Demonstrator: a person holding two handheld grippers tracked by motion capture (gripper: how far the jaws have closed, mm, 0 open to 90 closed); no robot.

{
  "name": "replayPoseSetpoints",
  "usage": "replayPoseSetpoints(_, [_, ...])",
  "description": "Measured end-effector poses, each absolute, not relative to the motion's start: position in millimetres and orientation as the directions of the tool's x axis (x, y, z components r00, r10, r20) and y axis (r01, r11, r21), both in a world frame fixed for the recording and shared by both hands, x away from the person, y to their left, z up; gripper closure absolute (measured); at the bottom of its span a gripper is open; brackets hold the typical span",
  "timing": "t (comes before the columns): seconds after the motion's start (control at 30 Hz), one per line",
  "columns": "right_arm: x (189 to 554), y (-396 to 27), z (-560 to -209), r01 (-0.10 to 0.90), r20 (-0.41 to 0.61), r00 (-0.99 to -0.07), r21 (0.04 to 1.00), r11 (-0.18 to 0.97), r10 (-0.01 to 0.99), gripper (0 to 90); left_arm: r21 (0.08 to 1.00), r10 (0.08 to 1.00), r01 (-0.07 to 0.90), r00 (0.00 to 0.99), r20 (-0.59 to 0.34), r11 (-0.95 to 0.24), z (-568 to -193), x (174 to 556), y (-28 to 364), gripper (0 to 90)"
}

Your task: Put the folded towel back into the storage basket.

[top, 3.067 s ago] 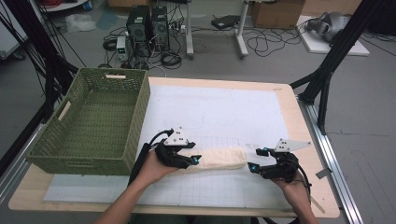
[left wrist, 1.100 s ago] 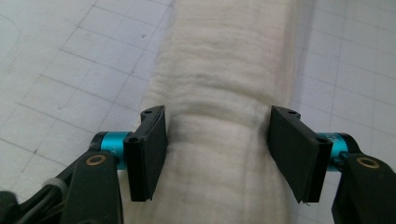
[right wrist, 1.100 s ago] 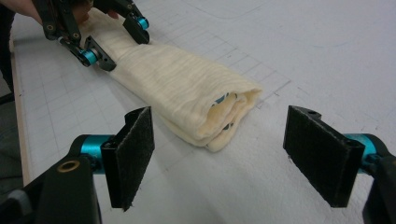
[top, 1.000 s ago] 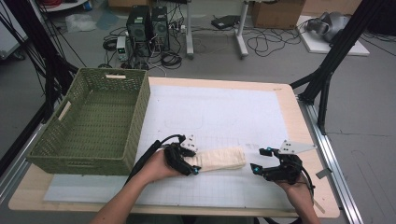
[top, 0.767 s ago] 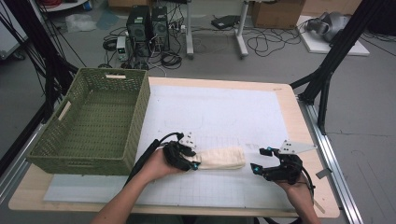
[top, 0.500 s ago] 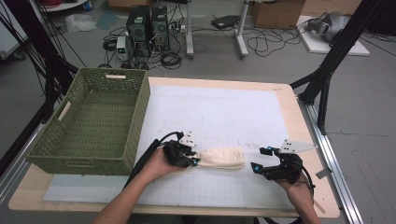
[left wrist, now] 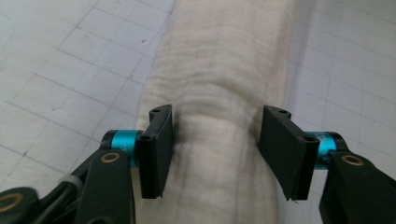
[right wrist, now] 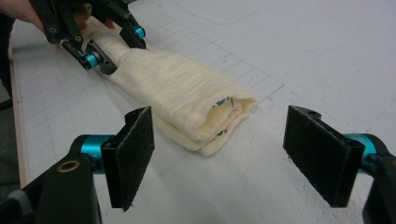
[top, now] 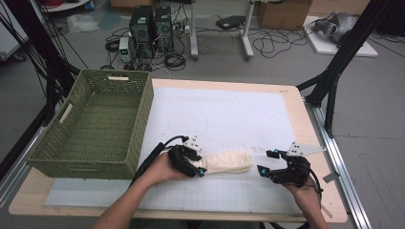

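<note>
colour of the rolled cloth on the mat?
Cream, off-white, with a fine crinkled weave: the rolled cloth shows best in the right gripper view.

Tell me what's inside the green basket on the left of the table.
Nothing shows inside the green woven basket: the high view looks onto its bare woven floor. The strip of floor just behind its near wall is hidden. The folded cream cloth lies outside it, on the white mat.

1 rolled cream cloth (top: 230, 161) on worktop (top: 305, 119). 1 green woven basket (top: 98, 125). 1 white gridded mat (top: 219, 119). 2 tongs: left tongs (top: 199, 168), right tongs (top: 268, 161). 2 black pads per tongs, 4 in all. 2 hands: left hand (top: 160, 168), right hand (top: 305, 193). Beyond worktop, on floor: 2 dark computer towers (top: 152, 25), 2 cardboard boxes (top: 282, 7).
</note>
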State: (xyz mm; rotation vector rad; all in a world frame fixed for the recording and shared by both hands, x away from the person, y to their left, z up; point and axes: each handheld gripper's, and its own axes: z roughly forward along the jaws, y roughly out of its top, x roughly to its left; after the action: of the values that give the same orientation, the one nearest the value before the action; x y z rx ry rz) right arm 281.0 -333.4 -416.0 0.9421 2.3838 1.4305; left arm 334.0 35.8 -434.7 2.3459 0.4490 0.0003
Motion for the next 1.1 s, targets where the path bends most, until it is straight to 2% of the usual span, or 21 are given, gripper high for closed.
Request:
replayPoseSetpoints(0.13, [281.4,-333.9,-416.1,0.416,0.145,-0.774,0.850,0.323,0.616,24.1,0.673,0.309,0.314,0.942,-0.132,-0.670,-435.4,332.5,34.7,36.6])
replayPoseSetpoints(0.3, [281.5,-333.4,-416.2,0.416,0.144,-0.775,0.849,0.324,0.616,24.1,0.666,0.303,0.268,0.951,-0.065,-0.696,-435.1,328.0,31.9,38.5])
replayPoseSetpoints(0.37, [281.4,-333.2,-416.1,0.411,0.139,-0.777,0.851,0.327,0.614,24.1,0.662,0.302,0.231,0.953,-0.006,-0.713,-435.1,325.0,30.1,43.4])
replayPoseSetpoints(0.5, [280.8,-333.0,-415.3,0.412,0.139,-0.775,0.850,0.327,0.616,24.1,0.657,0.312,0.226,0.950,0.014,-0.719,-434.7,323.4,28.5,46.4])
replayPoseSetpoints(0.87, [281.5,-334.3,-414.8,0.412,0.138,-0.772,0.852,0.323,0.620,24.1,0.667,0.361,0.261,0.932,0.014,-0.698,-433.6,330.2,32.2,70.4])
replayPoseSetpoints(1.1, [281.7,-334.9,-414.9,0.412,0.139,-0.771,0.853,0.320,0.621,24.1,0.668,0.381,0.290,0.924,-0.010,-0.685,-433.2,333.2,34.4,76.1])
